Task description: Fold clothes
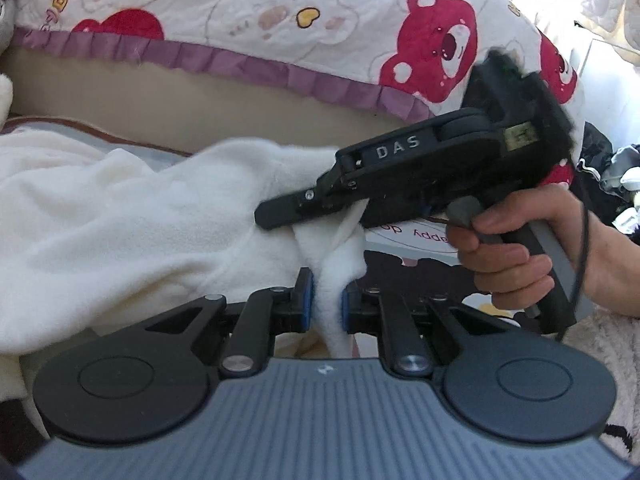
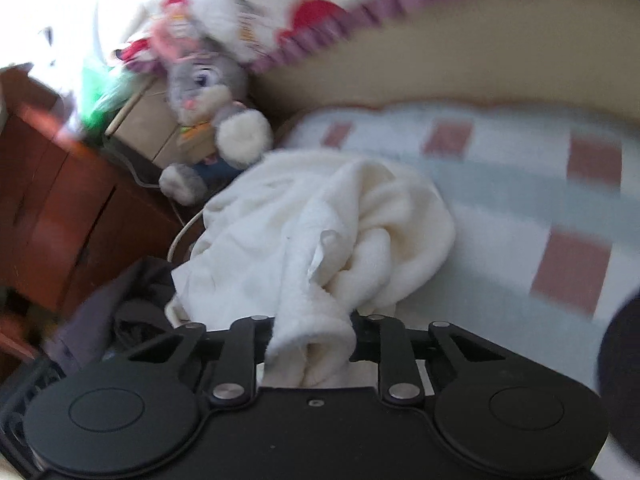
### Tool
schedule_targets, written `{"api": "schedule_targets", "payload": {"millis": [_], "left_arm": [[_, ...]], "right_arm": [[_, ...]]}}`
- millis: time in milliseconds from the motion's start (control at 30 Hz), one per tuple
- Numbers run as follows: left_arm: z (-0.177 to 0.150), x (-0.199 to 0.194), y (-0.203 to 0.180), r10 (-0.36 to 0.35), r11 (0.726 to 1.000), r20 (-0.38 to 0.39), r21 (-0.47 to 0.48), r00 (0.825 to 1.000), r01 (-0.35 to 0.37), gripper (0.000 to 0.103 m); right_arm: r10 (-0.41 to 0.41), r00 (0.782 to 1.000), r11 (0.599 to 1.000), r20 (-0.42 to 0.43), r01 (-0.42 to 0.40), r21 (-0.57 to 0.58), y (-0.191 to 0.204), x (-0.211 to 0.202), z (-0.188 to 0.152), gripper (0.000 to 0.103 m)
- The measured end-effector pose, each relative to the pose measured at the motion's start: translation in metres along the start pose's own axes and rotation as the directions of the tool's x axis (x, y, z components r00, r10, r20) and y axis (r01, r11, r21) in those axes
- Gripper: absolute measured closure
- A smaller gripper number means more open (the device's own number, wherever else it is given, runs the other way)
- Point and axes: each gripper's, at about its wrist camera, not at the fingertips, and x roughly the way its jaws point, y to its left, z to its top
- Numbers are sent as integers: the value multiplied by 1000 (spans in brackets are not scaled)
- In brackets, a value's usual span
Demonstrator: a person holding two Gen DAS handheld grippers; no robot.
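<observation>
A cream fleece garment point(image 1: 132, 216) lies bunched on a checked blanket. In the left wrist view my left gripper point(image 1: 328, 300) is shut on a hanging strip of that fleece, pinched between its blue pads point(image 1: 307, 296). Just above it my right gripper point(image 1: 280, 216), black and held in a hand point(image 1: 516, 256), is shut on the same edge of cloth. In the right wrist view the garment point(image 2: 320, 224) is heaped ahead, and a rolled fold of it fills the right gripper point(image 2: 312, 340), hiding the fingertips.
A bedspread point(image 1: 280, 12) with red bears and a purple ruffle hangs over a beige bed side behind. A grey plush rabbit point(image 2: 212, 120), a cardboard box and a brown wooden cabinet point(image 2: 60, 208) stand at the left. Dark clothes point(image 2: 120, 304) lie beside the checked blanket point(image 2: 520, 200).
</observation>
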Motion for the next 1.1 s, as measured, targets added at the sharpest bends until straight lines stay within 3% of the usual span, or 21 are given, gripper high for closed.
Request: {"api": "schedule_targets", "payload": {"millis": [200,300,400,433,467,533,567,600,633,667,700,733,800,833,933,1000,1100], "left_arm": [[31,-21,-13,-43,999,64,-30,997,45,90],[63,-33,-30,-83,996,88,-16,993,85,90],[105,-37,-64,-78,993,84,90,993,70,88],[116,-37,-73,-68,991,78,121,995,58,82],[124,-37,-80,-40,987,70,156,997,29,73],[127,-39,-87,82,967,89,234,993,-101,20],[120,-41,-85,152,945,120,273,981,-179,14],[111,-40,-80,205,920,137,310,969,-239,12],[102,-35,-73,254,896,128,342,959,-283,12],[91,-27,-62,307,879,96,352,947,-321,12],[81,-18,-48,362,865,56,353,931,-357,13],[69,-9,-34,403,858,9,343,915,-382,13],[49,0,-9,430,868,-52,300,901,-396,13],[39,2,1,431,876,-70,274,900,-398,13],[13,0,23,424,895,-90,195,901,-402,13],[3,9,28,465,876,-128,209,876,-434,13],[-7,18,21,481,851,-107,296,870,-434,13]], "right_arm": [[-27,979,988,203,57,-144,27,-56,13,81],[-25,951,977,308,89,-196,38,-87,20,82],[-17,913,962,408,126,-243,49,-118,28,84],[-21,897,956,442,148,-255,51,-128,30,84],[-80,873,941,482,225,-252,45,-135,34,84],[-275,809,859,520,450,-246,26,-137,42,82],[-357,793,831,495,511,-220,13,-133,44,80],[-421,794,833,439,530,-158,-8,-129,48,78],[-479,794,833,374,546,-93,-29,-125,51,71],[-520,805,838,285,545,-11,-50,-119,53,65],[-552,799,828,237,560,41,-62,-116,53,64],[-581,792,813,187,575,91,-74,-114,52,64],[-621,778,779,91,600,183,-96,-110,52,64],[-598,796,794,94,572,204,-98,-112,52,64],[-502,859,846,98,465,260,-98,-116,47,51],[-451,889,862,75,413,293,-95,-111,39,49],[-370,929,873,22,340,349,-95,-97,24,48]]}}
